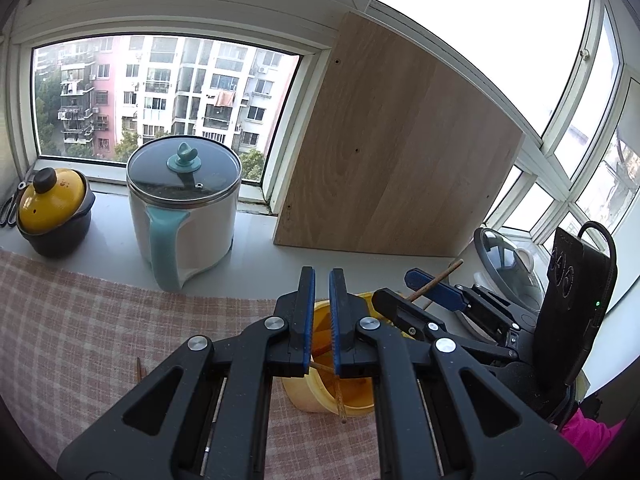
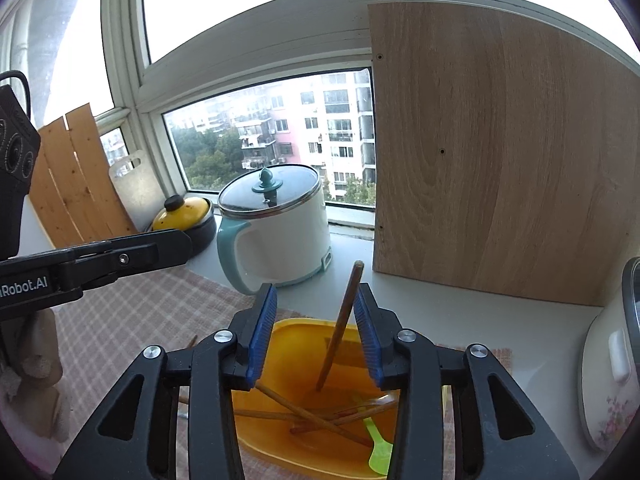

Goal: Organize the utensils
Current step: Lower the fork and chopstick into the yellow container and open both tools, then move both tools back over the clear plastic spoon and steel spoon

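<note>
The right gripper (image 2: 314,330) is partly open over a yellow plastic container (image 2: 296,344) that sits on a pink checked cloth (image 2: 120,320) on the tabletop (image 2: 460,312). A wooden chopstick (image 2: 340,328) stands tilted between its blue pads (image 2: 262,328), with its tip down in the container; it leans close to the right pad, but I cannot tell if they touch. More chopsticks (image 2: 316,416) lie crossed at the bottom of the container, next to a green plastic utensil (image 2: 378,446). The left gripper (image 1: 320,312) is nearly shut, with only a thin gap between its pads, and it holds nothing. It hangs just above the near edge of the same container. One more chopstick (image 1: 139,370) lies on the cloth, off to the left. A white electric pot (image 1: 184,208) with a glass lid and a yellow-lidded clay pot (image 1: 52,212) stand by the window, and a wooden board (image 2: 500,152) leans there too.
</note>
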Available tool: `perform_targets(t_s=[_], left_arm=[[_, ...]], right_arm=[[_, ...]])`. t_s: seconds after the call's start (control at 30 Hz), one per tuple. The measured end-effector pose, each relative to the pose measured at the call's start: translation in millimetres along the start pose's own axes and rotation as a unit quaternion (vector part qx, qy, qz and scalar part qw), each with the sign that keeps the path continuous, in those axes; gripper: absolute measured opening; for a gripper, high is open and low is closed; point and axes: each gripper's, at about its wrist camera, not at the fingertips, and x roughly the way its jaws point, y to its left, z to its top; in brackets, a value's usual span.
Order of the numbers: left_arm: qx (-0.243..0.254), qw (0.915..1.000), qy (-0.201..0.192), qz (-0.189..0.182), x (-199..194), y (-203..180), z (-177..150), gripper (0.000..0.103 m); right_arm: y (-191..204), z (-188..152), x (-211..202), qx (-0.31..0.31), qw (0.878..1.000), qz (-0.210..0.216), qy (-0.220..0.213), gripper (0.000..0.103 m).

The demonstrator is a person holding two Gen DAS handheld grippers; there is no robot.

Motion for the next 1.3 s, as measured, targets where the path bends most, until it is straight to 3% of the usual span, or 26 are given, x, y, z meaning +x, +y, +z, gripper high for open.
perform_targets(t_s=[0.27, 0.4, 0.6, 0.7, 0.77, 1.0, 1.3], left_arm=[[0.004, 0.9999, 0.002, 0.012, -19, 3, -10, 0.005], [0.006, 0.9998, 0.003, 0.019, -31, 5, -17, 0.005], [0.017, 0.9992, 0.011, 0.036, -50, 11, -31, 0.005], [0.018, 0.9987, 0.016, 0.045, -62, 19, -40, 0.016], [0.018, 0.9984, 0.020, 0.051, -70, 26, -46, 0.023], [0.007, 0.9958, 0.039, 0.082, -92, 62, -71, 0.024], [-0.032, 0.9887, 0.098, 0.109, -93, 122, -121, 0.024]], right_arm=[[-3, -8, -21, 0.017, 1.000, -0.002, -0.001, 0.046], [-3, -12, -38, 0.025, 1.000, -0.013, -0.011, 0.056], [0, -20, -63, 0.034, 0.999, -0.020, -0.013, 0.059], [4, -27, -74, 0.040, 0.999, -0.025, -0.012, 0.066], [9, -33, -82, 0.041, 0.999, -0.027, -0.012, 0.068], [24, -55, -95, 0.057, 0.998, -0.023, 0.009, 0.076], [47, -86, -85, 0.071, 0.996, -0.005, 0.054, 0.078]])
